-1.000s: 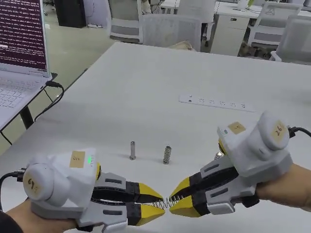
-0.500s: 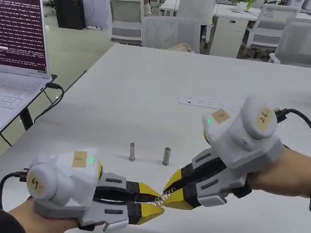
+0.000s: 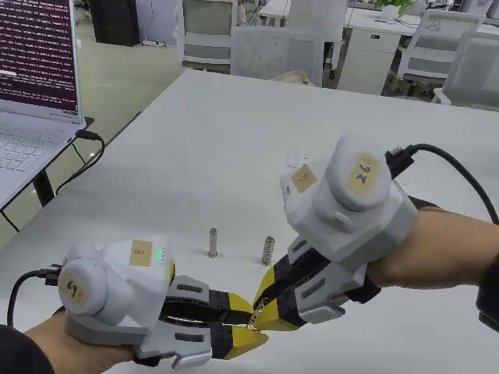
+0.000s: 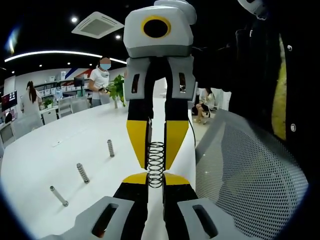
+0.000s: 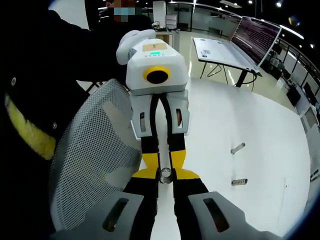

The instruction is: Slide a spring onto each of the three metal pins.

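Left claw is clamped on one end of the spring by the surface's near edge, the right claw on the other, and the bare upright pin is seen just beyond them, crosswise to the spring's axis.

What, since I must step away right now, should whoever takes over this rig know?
Grippers: the left tongs are shut on one end of the spring; the right tongs are shut on its other end.
Pins: the bare pin stands leftmost in the head view, with the middle pin beside it.
Done: the middle pin carries a spring; the far pin appears to carry one too.
Left: slide the held spring onto the bare pin.
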A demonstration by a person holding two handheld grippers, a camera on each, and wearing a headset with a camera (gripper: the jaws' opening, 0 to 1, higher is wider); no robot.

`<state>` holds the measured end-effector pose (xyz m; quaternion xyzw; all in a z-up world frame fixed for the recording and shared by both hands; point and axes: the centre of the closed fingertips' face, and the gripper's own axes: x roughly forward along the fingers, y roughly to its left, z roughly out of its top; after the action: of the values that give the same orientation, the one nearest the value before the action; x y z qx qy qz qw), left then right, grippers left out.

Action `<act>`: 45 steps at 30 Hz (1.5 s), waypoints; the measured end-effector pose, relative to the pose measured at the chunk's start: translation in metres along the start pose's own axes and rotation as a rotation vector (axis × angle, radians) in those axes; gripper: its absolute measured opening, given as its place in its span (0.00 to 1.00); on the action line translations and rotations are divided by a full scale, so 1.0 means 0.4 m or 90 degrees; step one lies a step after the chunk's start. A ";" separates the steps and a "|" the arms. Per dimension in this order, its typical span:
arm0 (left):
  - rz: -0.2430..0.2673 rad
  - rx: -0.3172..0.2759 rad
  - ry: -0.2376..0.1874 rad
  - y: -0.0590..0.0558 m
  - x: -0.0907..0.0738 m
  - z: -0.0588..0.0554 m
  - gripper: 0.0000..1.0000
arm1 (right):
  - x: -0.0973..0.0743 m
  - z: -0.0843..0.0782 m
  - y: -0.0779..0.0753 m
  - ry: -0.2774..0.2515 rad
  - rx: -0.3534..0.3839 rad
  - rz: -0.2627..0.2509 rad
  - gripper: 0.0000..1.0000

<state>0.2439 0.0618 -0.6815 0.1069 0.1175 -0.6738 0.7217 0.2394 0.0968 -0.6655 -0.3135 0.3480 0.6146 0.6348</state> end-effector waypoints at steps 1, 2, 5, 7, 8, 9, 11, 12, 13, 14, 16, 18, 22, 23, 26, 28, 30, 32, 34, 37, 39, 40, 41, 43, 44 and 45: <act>0.000 0.001 0.000 0.001 0.001 0.000 0.02 | 0.001 0.001 0.000 0.001 -0.001 0.000 0.08; 0.000 0.003 0.000 0.002 0.002 0.000 0.02 | 0.001 0.003 -0.001 0.003 -0.001 0.002 0.08; 0.001 0.003 -0.004 0.003 0.002 0.003 0.02 | 0.001 0.005 -0.002 0.008 -0.006 0.005 0.08; 0.002 0.003 -0.006 0.004 0.001 0.004 0.02 | 0.000 0.005 -0.003 0.010 -0.006 0.006 0.09; -0.001 0.001 -0.007 0.003 0.000 0.004 0.02 | 0.000 0.005 -0.001 0.011 -0.005 0.010 0.09; 0.000 0.000 -0.008 0.004 0.000 0.005 0.02 | 0.000 0.006 -0.001 0.012 -0.008 0.010 0.09; 0.002 0.001 -0.009 0.006 0.000 0.006 0.02 | 0.000 0.001 -0.002 0.024 -0.013 0.010 0.09; 0.003 0.000 -0.012 0.006 0.000 0.008 0.02 | 0.000 0.000 -0.003 0.028 -0.017 0.008 0.09; 0.003 -0.002 -0.015 0.007 0.000 0.009 0.02 | 0.000 -0.004 -0.004 0.034 -0.020 0.006 0.09; 0.003 -0.002 -0.015 0.008 -0.001 0.009 0.02 | 0.000 -0.007 -0.003 0.038 -0.019 0.007 0.10; 0.003 -0.002 -0.013 0.008 -0.001 0.008 0.02 | 0.000 -0.014 -0.005 0.047 -0.021 0.005 0.09; 0.003 -0.002 -0.009 0.008 -0.001 0.004 0.02 | 0.000 -0.016 -0.003 0.051 -0.020 0.007 0.09; 0.003 -0.002 0.004 0.008 0.001 -0.003 0.02 | 0.002 -0.016 -0.004 0.056 -0.024 0.007 0.09; 0.004 0.001 0.007 0.008 0.002 -0.005 0.02 | 0.004 -0.018 -0.004 0.060 -0.023 0.009 0.09; 0.002 0.001 0.015 0.007 0.003 -0.010 0.02 | 0.008 -0.020 -0.003 0.068 -0.028 0.013 0.09; 0.001 0.000 0.021 0.007 0.004 -0.012 0.02 | 0.011 -0.020 -0.003 0.072 -0.031 0.014 0.09; 0.001 0.005 0.027 0.006 0.006 -0.015 0.02 | 0.013 -0.022 -0.002 0.077 -0.033 0.015 0.09; 0.002 0.008 0.034 0.006 0.007 -0.019 0.02 | 0.015 -0.025 -0.002 0.084 -0.036 0.015 0.09; 0.001 0.002 0.038 0.006 0.007 -0.022 0.02 | 0.017 -0.026 -0.002 0.087 -0.037 0.017 0.09; 0.002 0.001 0.047 0.007 0.007 -0.025 0.02 | 0.020 -0.028 -0.004 0.094 -0.033 0.018 0.09; 0.012 0.005 0.042 0.015 0.006 -0.021 0.02 | 0.017 -0.024 -0.011 0.092 -0.038 0.012 0.08; 0.015 0.003 0.036 0.018 0.003 -0.018 0.03 | 0.014 -0.020 -0.013 0.092 -0.037 0.011 0.08; 0.016 -0.001 0.033 0.019 0.002 -0.015 0.03 | 0.011 -0.018 -0.014 0.092 -0.037 0.011 0.08; 0.024 -0.003 0.027 0.024 0.000 -0.011 0.03 | 0.006 -0.015 -0.018 0.094 -0.040 0.008 0.08; 0.026 -0.005 0.029 0.026 0.000 -0.012 0.04 | 0.003 -0.011 -0.019 0.093 -0.042 0.006 0.08; 0.027 -0.008 0.034 0.026 -0.002 -0.016 0.07 | -0.003 -0.007 -0.022 0.093 -0.042 0.005 0.08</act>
<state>0.2539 0.0651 -0.6874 0.1225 0.1386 -0.6544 0.7332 0.2481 0.0933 -0.6664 -0.3772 0.3742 0.6035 0.5946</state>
